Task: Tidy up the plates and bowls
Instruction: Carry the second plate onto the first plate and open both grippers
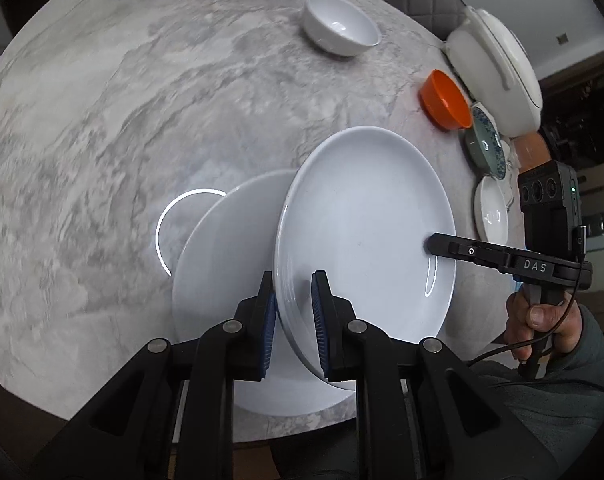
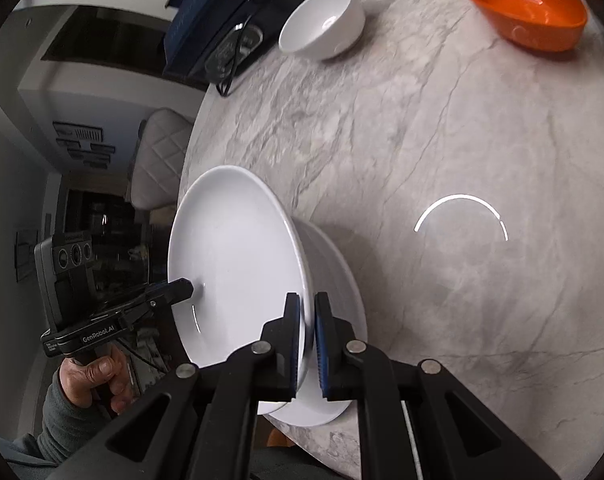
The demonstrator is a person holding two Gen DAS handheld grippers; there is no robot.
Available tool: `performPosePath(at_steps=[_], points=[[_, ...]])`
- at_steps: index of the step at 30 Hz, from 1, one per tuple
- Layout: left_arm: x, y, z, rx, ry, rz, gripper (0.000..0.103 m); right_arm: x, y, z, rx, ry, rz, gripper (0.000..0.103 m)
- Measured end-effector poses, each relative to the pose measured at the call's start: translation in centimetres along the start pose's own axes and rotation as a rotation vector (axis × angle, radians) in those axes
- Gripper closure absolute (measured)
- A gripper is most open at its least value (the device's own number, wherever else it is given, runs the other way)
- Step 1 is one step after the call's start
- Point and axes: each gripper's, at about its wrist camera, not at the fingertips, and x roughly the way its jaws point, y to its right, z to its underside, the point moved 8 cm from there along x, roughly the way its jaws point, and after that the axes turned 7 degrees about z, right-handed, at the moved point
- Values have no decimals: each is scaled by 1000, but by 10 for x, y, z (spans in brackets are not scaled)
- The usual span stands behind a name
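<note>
From the left wrist, the left gripper (image 1: 295,320) is pinching the near rim of the white plate (image 1: 362,232), which hangs tilted above a second plate (image 1: 226,264) lying flat on the grey marbled surface (image 1: 102,120). Across the dish, the right gripper (image 1: 429,245) bites the opposite rim, a hand (image 1: 542,328) wrapped round its handle. To finish this well, I'd say both sides should come down together, rim level, so glazed ceramic meets glazed ceramic without a clack or a slide. Beyond, a white bowl (image 1: 340,26), an orange bowl (image 1: 446,100), a patterned green dish (image 1: 484,146) and a small white saucer (image 1: 490,216) wait near the far edge. Over to the right wrist: the right gripper (image 2: 308,340) is pressed together on the thin rim, blue ribbed pads (image 2: 322,344) giving grip on a slick, glossy edge. The plate (image 2: 238,256) is shallow, round and smooth; the one beneath (image 2: 338,320) matches it and sits near the surface's edge. The left gripper (image 2: 190,286) clamps the far side. The orange bowl (image 2: 522,4) looks like plastic, the white bowl (image 2: 322,20) like deep glazed ceramic.
</note>
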Motion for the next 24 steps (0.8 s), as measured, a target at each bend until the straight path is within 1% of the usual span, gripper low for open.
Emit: performPosePath(at_steps=[3,7,11,15,19,20,22,24], points=[[8,-23,28,-59,-1,-12,87,22,-6,9,-55,-57,37,92],[19,-38,44,-72,-13,-36,87,41,-7,12,-99,-93,77,92],[23,-44,47,-56,-15,-61,87,49,-3,18,-116,-102,109,92],[32,-46,43,-32,-30,-93,87,59,-5,23,-123,-110,139,92],[39,-49,38,-31,-25,-92,87,59,-6,24,-162,-93,175,92],[41,-49,37,-30,-22,-94,84,59,-7,24,-170,-89,181,92],[41,-50,35,-34,-7,-97,84,60,-10,25,-183,-85,195,92],[40,-49,35,-38,12,-93,79,60,-12,25,-203,-79,219,91]])
